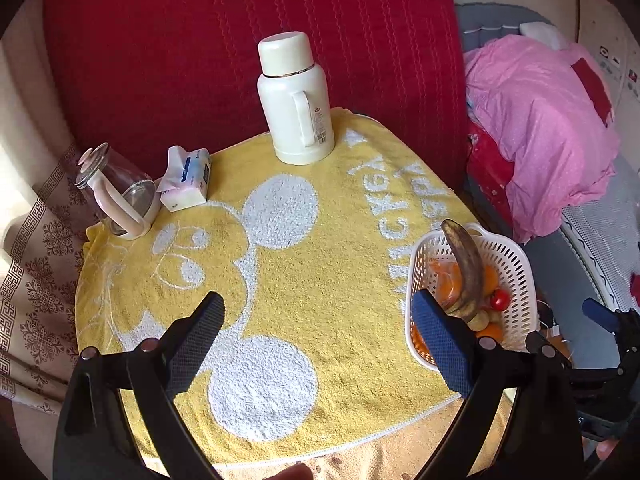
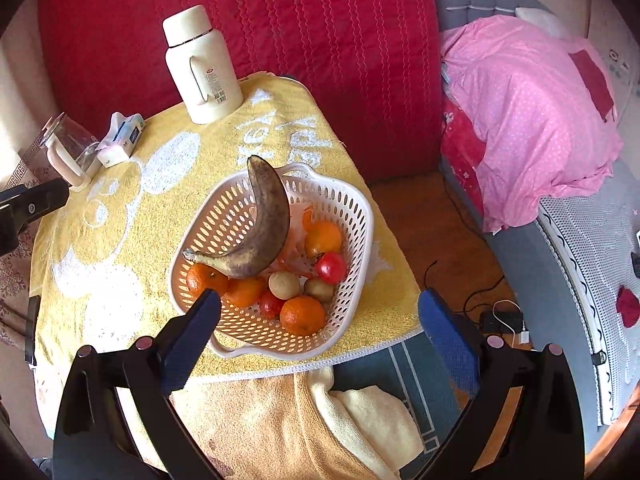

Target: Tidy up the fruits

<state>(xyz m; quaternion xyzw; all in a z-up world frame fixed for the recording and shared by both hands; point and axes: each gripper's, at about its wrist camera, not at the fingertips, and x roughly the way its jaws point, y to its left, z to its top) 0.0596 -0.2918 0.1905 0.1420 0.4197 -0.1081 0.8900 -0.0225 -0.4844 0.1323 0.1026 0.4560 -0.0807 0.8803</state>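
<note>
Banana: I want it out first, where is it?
The banana lies atop the oranges in the white basket, at the table's right edge.

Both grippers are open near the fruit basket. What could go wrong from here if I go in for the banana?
1. The basket sits at the towel's corner near the table edge; a push could slide it off.
2. The banana leans over the rim, resting on oranges, so lifting it may roll fruit.
3. The right gripper is open above the basket's near rim, and its fingers may catch there on descent.
</note>
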